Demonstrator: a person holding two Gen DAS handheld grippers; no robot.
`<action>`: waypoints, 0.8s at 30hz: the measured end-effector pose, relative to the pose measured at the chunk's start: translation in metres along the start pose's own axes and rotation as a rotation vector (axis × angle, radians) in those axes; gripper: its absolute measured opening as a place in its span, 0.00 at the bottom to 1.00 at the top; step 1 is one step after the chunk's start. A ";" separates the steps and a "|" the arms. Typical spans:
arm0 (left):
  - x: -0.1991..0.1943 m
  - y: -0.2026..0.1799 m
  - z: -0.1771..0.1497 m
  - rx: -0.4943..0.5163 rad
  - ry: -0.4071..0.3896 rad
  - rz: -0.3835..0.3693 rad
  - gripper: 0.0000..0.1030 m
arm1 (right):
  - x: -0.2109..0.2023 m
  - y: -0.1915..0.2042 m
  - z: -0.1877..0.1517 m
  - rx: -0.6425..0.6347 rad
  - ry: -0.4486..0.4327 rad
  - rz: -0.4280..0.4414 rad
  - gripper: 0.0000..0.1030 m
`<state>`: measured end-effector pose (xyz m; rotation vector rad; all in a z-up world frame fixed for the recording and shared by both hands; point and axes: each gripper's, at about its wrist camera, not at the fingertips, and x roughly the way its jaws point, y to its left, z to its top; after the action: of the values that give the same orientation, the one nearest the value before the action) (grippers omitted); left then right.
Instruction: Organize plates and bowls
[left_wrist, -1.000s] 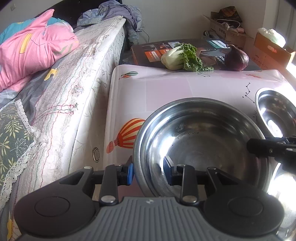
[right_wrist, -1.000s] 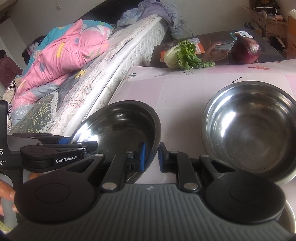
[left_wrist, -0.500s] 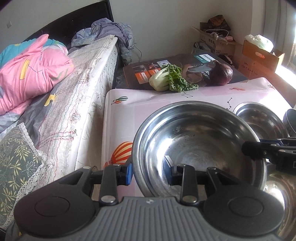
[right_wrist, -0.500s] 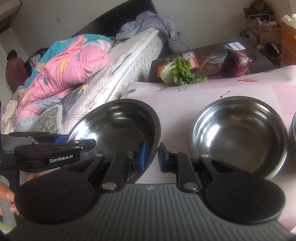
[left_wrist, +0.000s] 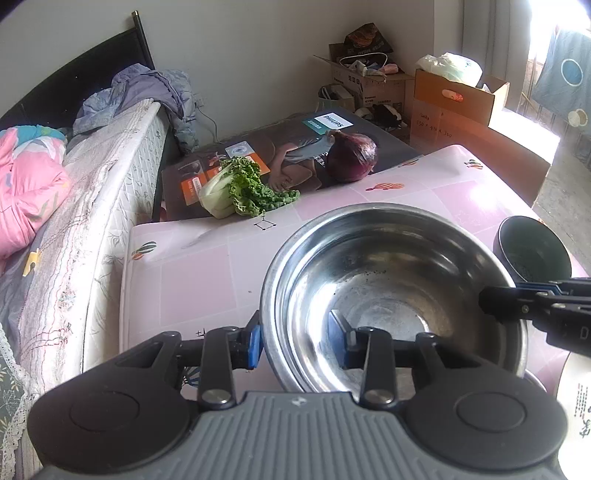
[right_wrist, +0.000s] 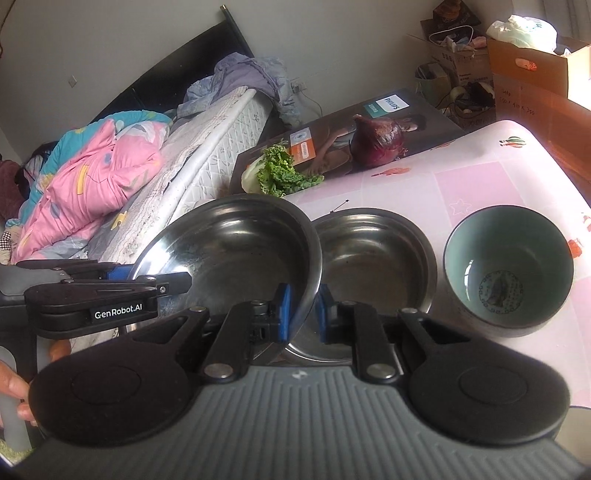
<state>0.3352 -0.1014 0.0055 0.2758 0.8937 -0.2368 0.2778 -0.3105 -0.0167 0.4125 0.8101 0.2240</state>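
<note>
A large steel bowl hangs tilted above the pink table, carried by both grippers. My left gripper has the bowl's near wall between its blue pads, and its jaws are opening slightly while still on the wall. My right gripper is shut on the opposite rim of the same steel bowl. Just behind and partly under it, a second steel bowl rests on the table. To its right stands a dark ceramic bowl with a teal inside, also seen as the ceramic bowl.
A leafy cabbage and a red onion lie on a flat printed box behind the table. A bed runs along the left. Cardboard cartons stand at the back right. A white dish shows at the lower right.
Both grippers have carried the steel bowl up and to the right, from the table's left edge to over the second steel bowl. The ceramic bowl has come into view.
</note>
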 end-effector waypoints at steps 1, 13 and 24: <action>0.005 -0.006 0.002 0.005 0.008 -0.010 0.36 | -0.001 -0.007 0.000 0.008 -0.001 -0.011 0.15; 0.045 -0.037 0.005 0.029 0.067 -0.048 0.36 | 0.008 -0.054 -0.008 0.060 0.013 -0.085 0.16; 0.039 -0.033 0.006 0.010 0.049 -0.048 0.41 | 0.006 -0.054 -0.004 0.050 -0.018 -0.116 0.23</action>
<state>0.3531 -0.1382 -0.0266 0.2707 0.9481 -0.2796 0.2809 -0.3557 -0.0469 0.4126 0.8206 0.0920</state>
